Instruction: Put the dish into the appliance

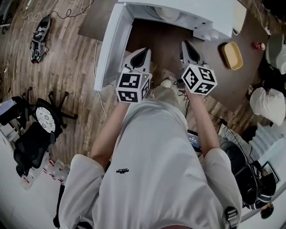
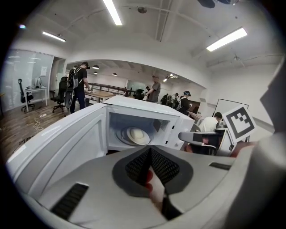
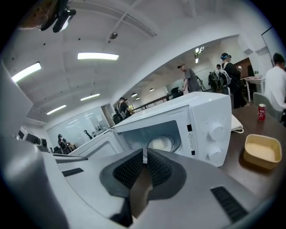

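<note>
A white microwave stands on the brown table with its door swung open to the left. Inside, on the turntable, sits a white dish, also seen through the opening in the right gripper view. My left gripper and right gripper hover side by side in front of the open cavity, a little back from it. Both point toward the opening. The left gripper's pads meet with nothing between them. The right gripper's pads are also together and empty.
A yellow container and a red can sit on the table to the right of the microwave. A black office chair stands on the wooden floor at left. A white bag lies at right. Several people stand in the background.
</note>
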Demonstrator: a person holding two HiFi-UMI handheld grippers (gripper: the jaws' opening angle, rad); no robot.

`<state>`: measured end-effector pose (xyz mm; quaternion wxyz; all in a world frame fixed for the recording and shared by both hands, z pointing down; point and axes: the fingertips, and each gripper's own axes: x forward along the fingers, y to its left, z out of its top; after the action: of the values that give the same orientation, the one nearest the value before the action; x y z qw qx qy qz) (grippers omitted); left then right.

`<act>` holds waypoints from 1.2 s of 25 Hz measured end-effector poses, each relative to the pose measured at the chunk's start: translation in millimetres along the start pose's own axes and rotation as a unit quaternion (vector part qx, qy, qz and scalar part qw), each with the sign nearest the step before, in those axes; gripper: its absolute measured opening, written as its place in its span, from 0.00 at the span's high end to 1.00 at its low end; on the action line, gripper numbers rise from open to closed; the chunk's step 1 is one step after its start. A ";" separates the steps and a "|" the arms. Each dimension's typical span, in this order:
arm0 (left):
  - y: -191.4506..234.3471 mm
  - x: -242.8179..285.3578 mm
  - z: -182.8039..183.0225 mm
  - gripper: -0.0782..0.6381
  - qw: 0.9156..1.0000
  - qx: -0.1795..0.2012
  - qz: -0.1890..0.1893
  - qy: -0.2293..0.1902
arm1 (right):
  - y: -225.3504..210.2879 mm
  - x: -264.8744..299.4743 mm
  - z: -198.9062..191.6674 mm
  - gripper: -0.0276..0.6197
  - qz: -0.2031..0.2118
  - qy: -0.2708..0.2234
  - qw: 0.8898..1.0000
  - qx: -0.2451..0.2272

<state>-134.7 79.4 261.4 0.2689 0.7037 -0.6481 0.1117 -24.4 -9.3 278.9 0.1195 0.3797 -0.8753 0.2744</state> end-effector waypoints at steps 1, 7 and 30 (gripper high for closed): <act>-2.3 -0.4 1.2 0.89 1.000 0.003 -0.002 0.001 | -0.1 -3.4 0.6 0.92 0.001 0.000 1.000 -0.008; -18.8 -0.9 8.9 0.89 0.999 0.032 -0.020 0.001 | -4.7 -21.3 0.3 0.92 0.005 0.009 0.998 -0.058; -75.3 -58.9 27.5 0.89 0.993 0.083 -0.075 -0.026 | 17.3 -139.4 11.1 0.92 0.018 0.001 0.993 -0.114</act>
<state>-74.7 116.3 191.2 0.1998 0.7729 -0.5889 0.1265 58.1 77.6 204.9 0.1580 0.3474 -0.9076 0.1751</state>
